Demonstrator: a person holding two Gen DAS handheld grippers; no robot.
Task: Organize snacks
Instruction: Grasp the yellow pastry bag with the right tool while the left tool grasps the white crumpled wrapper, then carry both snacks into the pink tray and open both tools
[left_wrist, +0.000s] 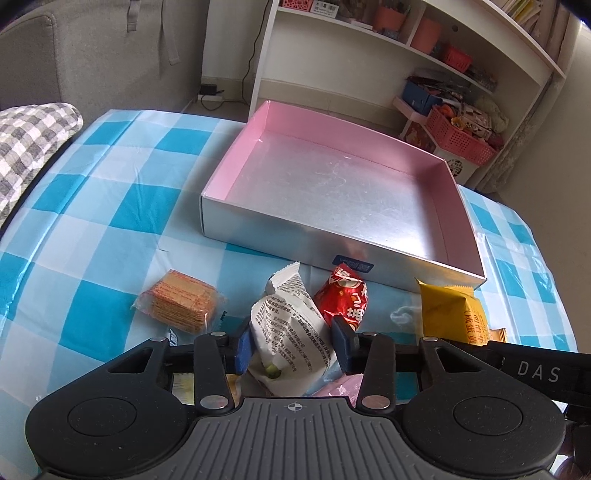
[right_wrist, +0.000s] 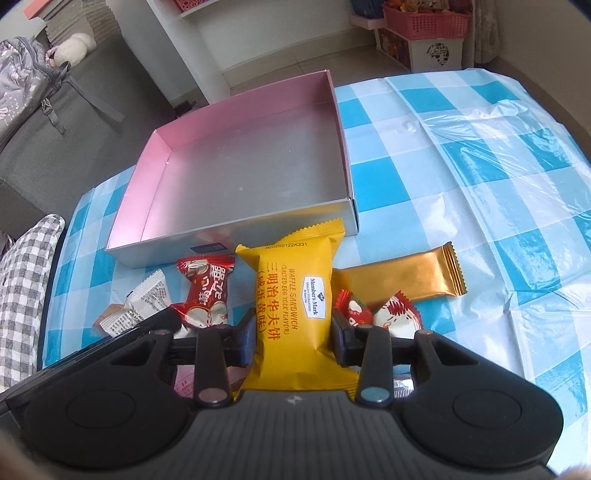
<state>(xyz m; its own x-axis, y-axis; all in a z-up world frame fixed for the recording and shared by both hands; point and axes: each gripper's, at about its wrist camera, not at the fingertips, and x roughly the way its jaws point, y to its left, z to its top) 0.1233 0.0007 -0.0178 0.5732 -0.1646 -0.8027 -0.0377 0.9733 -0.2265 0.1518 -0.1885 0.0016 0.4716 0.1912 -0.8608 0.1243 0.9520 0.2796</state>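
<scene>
Right hand-held gripper (right_wrist: 293, 326) clamps a yellow packet (right_wrist: 295, 295) labelled "Member's Mark Waffle Sandwich, Salted Egg Yolk Flavor".

Tablecloth (left_wrist: 122, 206): blue-and-white check. Box (left_wrist: 258, 236): silver outside, pink inner walls. Waffle packet (right_wrist: 295, 295): yellow. Bar wrapper (right_wrist: 402, 282): gold. Candy (left_wrist: 345, 299): red. Printed packet (left_wrist: 288, 328): white. Crackers (left_wrist: 183, 301): orange. Cushion (left_wrist: 26, 147): grey-and-white check.

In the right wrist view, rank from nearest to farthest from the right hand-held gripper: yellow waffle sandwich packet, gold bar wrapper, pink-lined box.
1. Yellow waffle sandwich packet: between the fingers of the right hand-held gripper.
2. Gold bar wrapper: ahead, to the right.
3. Pink-lined box: beyond, ahead-left.
</scene>
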